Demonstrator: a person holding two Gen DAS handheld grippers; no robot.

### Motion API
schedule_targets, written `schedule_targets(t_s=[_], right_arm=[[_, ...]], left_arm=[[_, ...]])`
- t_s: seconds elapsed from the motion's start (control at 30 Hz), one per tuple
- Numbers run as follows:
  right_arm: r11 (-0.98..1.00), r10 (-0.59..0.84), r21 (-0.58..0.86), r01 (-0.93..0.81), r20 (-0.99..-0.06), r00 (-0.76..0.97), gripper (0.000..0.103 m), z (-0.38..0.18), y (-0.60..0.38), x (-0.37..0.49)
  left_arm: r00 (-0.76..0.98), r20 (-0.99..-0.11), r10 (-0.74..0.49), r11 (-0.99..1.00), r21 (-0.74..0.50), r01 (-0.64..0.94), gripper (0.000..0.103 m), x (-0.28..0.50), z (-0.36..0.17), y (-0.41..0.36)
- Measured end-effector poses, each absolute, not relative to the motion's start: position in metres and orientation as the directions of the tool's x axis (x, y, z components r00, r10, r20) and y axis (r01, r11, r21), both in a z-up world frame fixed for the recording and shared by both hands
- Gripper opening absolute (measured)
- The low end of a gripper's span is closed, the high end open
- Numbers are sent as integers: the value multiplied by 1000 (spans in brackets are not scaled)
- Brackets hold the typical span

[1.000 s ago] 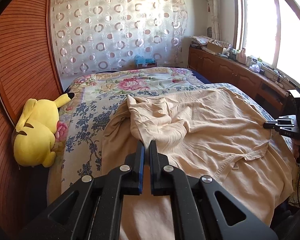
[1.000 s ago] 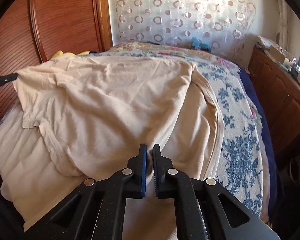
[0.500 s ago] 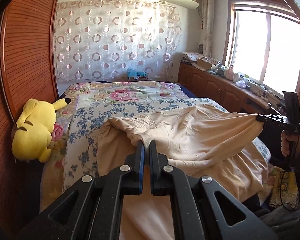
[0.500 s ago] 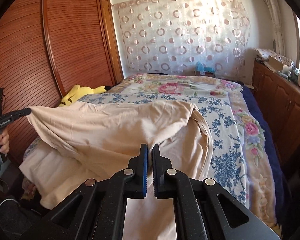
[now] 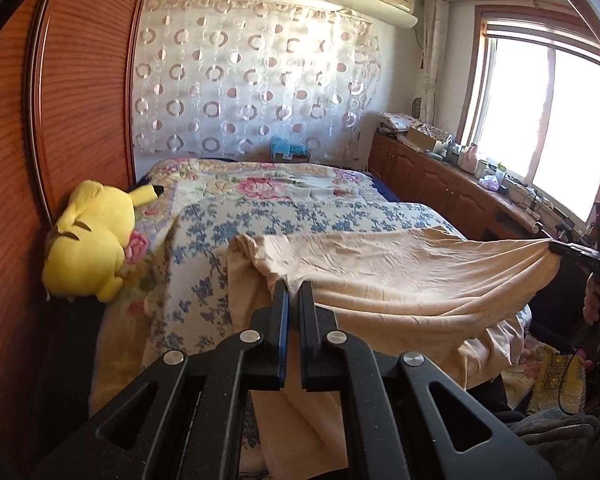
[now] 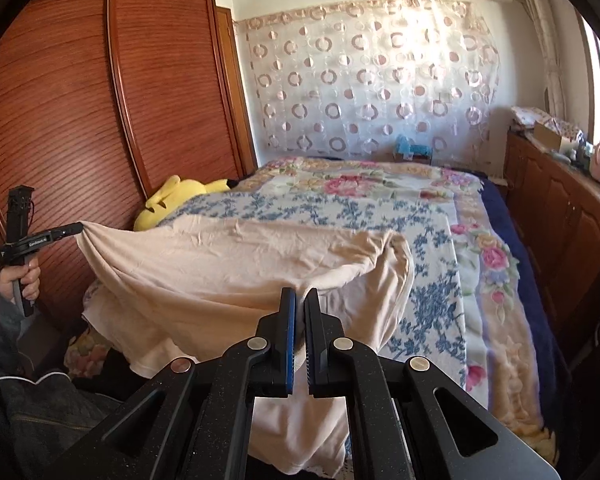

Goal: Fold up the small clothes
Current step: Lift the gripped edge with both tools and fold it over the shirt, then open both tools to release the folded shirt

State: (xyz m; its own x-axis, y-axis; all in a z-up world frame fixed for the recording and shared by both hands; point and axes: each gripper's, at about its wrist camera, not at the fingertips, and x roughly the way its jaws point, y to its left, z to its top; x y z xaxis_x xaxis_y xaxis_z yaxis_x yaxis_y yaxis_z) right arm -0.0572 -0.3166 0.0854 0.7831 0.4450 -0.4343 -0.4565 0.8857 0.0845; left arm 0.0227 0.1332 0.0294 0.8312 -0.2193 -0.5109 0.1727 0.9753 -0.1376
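A beige shirt point(image 5: 400, 272) hangs stretched between both grippers above the near end of the bed, its far part draped on the floral bedspread point(image 5: 300, 208). My left gripper point(image 5: 294, 286) is shut on one corner of the cloth. My right gripper point(image 6: 300, 294) is shut on the other corner of the beige shirt point(image 6: 228, 272). In the left wrist view the right gripper point(image 5: 556, 246) shows at the far right, pinching the fabric. In the right wrist view the left gripper point(image 6: 76, 227) shows at the far left, held by a hand point(image 6: 20, 280).
A yellow plush toy point(image 5: 88, 240) lies at the bed's left edge against a wooden wardrobe point(image 6: 80, 100). A wooden cabinet point(image 5: 440, 184) with clutter runs under the window point(image 5: 548, 100) on the right. A patterned curtain point(image 5: 252, 76) hangs behind the bed. Dark clothing lies below.
Both grippers have pulled back and up with the shirt. The cloth has come off the bed surface and now hangs taut between them, uncovering more of the bedspread.
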Motion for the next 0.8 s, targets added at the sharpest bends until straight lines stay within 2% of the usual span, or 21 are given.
schedule_targets(t_s=[0.07, 0.17, 0.33, 0.5, 0.67, 0.7, 0.77, 0.8], right_arm=[[889, 433, 65, -453, -441, 786, 4, 85, -315, -62], [912, 369, 43, -407, -517, 772, 4, 67, -314, -61], [915, 365, 87, -394, -592, 719, 4, 30, -315, -59], [931, 313, 64, -359, -646, 696, 4, 19, -311, -51], [942, 288, 47, -333, -628, 723, 12, 36, -308, -49], [943, 284, 44, -329, -621, 731, 15, 40, -308, -49], [946, 276, 37, -321, -609, 743, 29, 38, -307, -51], [947, 273, 33, -319, -606, 747, 30, 35, -307, -55]], left_arm=[[825, -525, -209, 978, -123, 169, 5, 22, 27, 131], [801, -580, -150, 988, -53, 146, 5, 25, 3, 127], [725, -668, -168, 985, -82, 153, 5, 26, -39, 125], [697, -702, -147, 988, -65, 143, 5, 19, -52, 127], [706, -693, -149, 987, -59, 150, 5, 10, -45, 127], [708, -690, -151, 987, -58, 153, 5, 9, -43, 127], [714, -683, -153, 986, -57, 157, 5, 9, -40, 127], [715, -682, -154, 986, -56, 158, 5, 9, -39, 126]])
